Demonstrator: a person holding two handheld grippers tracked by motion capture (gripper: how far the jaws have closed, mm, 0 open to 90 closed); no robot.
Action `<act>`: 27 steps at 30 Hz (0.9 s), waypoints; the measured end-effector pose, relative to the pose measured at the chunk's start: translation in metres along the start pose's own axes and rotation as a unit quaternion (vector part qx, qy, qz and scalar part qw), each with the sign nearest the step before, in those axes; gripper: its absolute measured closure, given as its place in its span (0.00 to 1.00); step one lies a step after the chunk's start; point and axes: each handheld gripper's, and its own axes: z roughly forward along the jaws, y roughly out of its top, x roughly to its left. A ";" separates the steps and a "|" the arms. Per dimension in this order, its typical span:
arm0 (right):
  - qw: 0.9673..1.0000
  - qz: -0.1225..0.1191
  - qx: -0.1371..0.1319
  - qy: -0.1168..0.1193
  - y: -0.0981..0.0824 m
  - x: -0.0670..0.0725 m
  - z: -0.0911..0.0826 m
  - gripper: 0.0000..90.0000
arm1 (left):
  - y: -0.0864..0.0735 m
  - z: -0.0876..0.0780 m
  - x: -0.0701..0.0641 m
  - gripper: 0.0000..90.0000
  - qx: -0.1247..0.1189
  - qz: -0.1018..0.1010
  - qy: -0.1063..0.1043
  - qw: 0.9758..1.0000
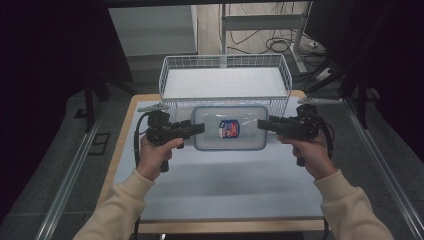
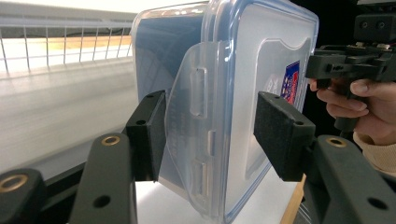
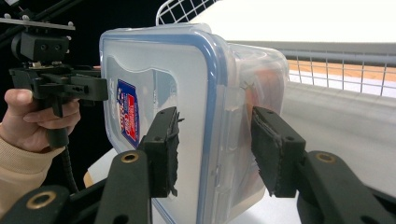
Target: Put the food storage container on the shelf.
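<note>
Left gripper (image 1: 199, 128), at 9 o'clock of the clear lidded container (image 1: 229, 128), pinches its left end: in the left gripper view one pad (image 2: 156, 135) presses the side latch (image 2: 194, 126), the other sits on the lid face. The container, label (image 1: 229, 128) up, hangs between both grippers over the white table (image 1: 220, 185), with the wire basket (image 1: 225, 80) just beyond at 12 o'clock. Right gripper (image 1: 264, 124), at 3 o'clock, clamps the right end, pads (image 3: 166, 149) pressed on lid and base.
</note>
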 end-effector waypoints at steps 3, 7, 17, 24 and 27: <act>1.000 -0.001 -0.001 0.000 0.005 0.000 0.000 0.59 | 0.005 0.000 0.000 0.51 -0.002 -0.001 0.000 1.000; 1.000 -0.006 -0.003 -0.003 0.012 0.001 -0.001 0.59 | 0.012 0.000 -0.001 0.51 -0.004 0.001 -0.001 1.000; 1.000 -0.010 -0.009 -0.005 0.027 -0.001 -0.002 0.59 | 0.029 0.002 -0.001 0.50 -0.007 0.007 0.000 1.000; 1.000 -0.013 -0.013 -0.008 0.039 -0.002 -0.004 0.59 | 0.041 0.003 -0.001 0.50 -0.008 0.012 -0.001 1.000; 1.000 -0.013 -0.014 -0.008 0.044 -0.003 -0.005 0.59 | 0.047 0.004 -0.001 0.50 -0.010 0.017 -0.001 1.000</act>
